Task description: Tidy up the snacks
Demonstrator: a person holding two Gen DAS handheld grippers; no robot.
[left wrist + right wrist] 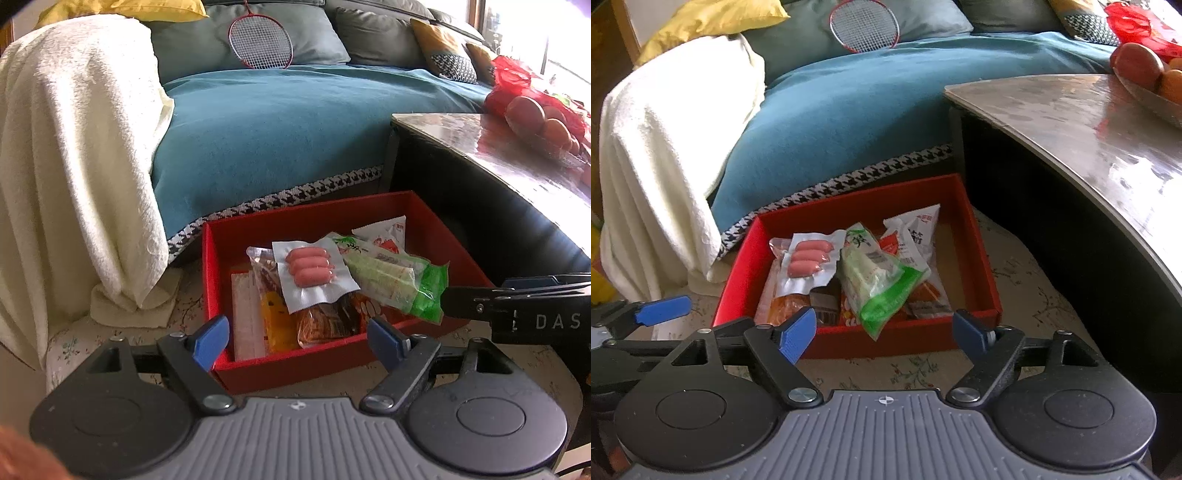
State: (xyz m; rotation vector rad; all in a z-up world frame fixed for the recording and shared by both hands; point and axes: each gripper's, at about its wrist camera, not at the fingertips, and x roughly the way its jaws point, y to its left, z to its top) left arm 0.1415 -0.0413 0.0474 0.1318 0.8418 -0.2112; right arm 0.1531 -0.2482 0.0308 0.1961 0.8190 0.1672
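Observation:
A red box (432,236) (975,236) stands on the floor before the sofa, holding several snack packets. A vacuum pack of pink sausages (308,267) (809,256) lies on top at the left, and a green packet (395,280) (879,284) leans over the near rim. A white packet (916,229) sits behind them. My left gripper (299,341) hovers open at the box's near rim with nothing between its blue pads. My right gripper (884,332) is open too, empty, just short of the near wall. The right gripper's black body (517,302) shows at the right of the left wrist view.
A sofa with a teal cover (277,122) backs the box, a cream blanket (74,147) drapes over its left arm, and a racket (260,40) leans on the cushions. A dark table (1089,122) with a fruit bowl (1148,77) overhangs on the right. Floral rug (912,369) lies underneath.

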